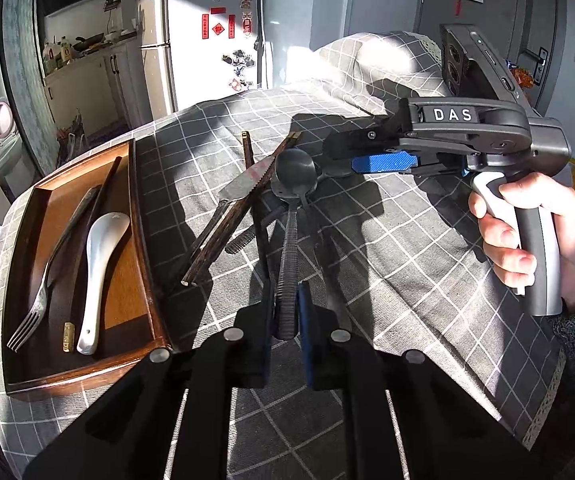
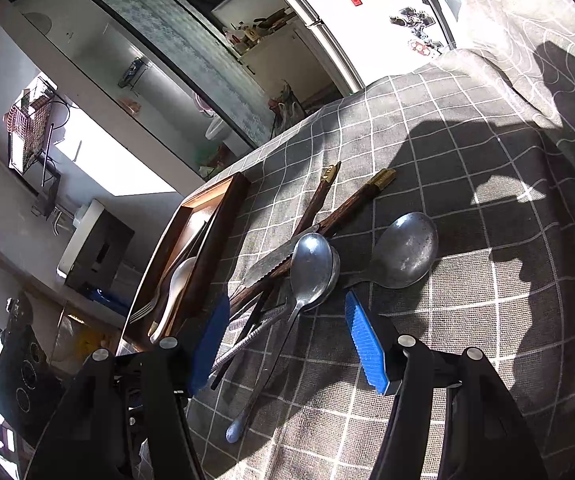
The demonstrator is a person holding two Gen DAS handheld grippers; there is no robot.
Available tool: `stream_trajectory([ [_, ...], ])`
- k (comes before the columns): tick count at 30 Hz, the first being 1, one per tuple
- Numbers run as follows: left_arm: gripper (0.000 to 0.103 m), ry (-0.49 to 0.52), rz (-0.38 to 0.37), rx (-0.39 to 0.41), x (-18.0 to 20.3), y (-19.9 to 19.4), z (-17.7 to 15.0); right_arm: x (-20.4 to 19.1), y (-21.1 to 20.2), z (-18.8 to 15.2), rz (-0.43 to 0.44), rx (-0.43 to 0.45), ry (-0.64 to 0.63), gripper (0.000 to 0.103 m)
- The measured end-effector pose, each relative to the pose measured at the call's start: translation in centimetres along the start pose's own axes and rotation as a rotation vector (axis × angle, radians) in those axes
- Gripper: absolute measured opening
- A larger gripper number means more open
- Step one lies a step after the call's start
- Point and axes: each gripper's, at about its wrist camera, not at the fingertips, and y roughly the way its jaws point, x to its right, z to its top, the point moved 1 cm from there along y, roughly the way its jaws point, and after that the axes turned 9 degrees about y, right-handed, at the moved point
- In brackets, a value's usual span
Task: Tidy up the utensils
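A pile of utensils lies on the checked tablecloth: a metal spoon [image 1: 294,172] with a ribbed handle, a serrated knife [image 1: 243,182], dark wooden chopsticks [image 1: 235,216]. My left gripper [image 1: 285,320] is shut on the ribbed spoon handle. In the right wrist view I see two metal spoons [image 2: 312,268], [image 2: 405,250], the knife [image 2: 271,264] and chopsticks [image 2: 367,192]. My right gripper [image 2: 287,340] is open just above the pile; it also shows in the left wrist view [image 1: 383,162]. A wooden tray [image 1: 147,280] at left holds a fork [image 1: 41,280], a white ceramic spoon [image 1: 99,264] and chopsticks.
The tray [image 2: 211,248] sits by the table's left edge. A cloth-covered chair back [image 1: 383,64] rises at the far side. A fridge [image 1: 203,32] and kitchen counter stand beyond the table.
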Motion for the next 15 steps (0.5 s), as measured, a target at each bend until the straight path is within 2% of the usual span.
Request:
stream_trajectory([
  [4, 0.013, -0.045, -0.030, 0.024, -0.8, -1.0, 0.0, -0.5, 0.6, -0.1, 0.025, -0.014, 0.016, 0.061],
  [8, 0.013, -0.038, -0.028, 0.026, -0.4, -1.5, -0.2, -1.9, 1.5, -0.9, 0.056, -0.042, 0.004, 0.061],
  [11, 0.013, -0.033, -0.014, 0.020, -0.2, -1.6, -0.4, -2.6, 2.6, -2.3, 0.133, -0.108, 0.063, 0.061],
  [15, 0.013, -0.052, -0.018, 0.020, -0.7, -1.3, -0.5, -3.5, 3.8, -4.3, 0.145, -0.155, 0.091, 0.061],
])
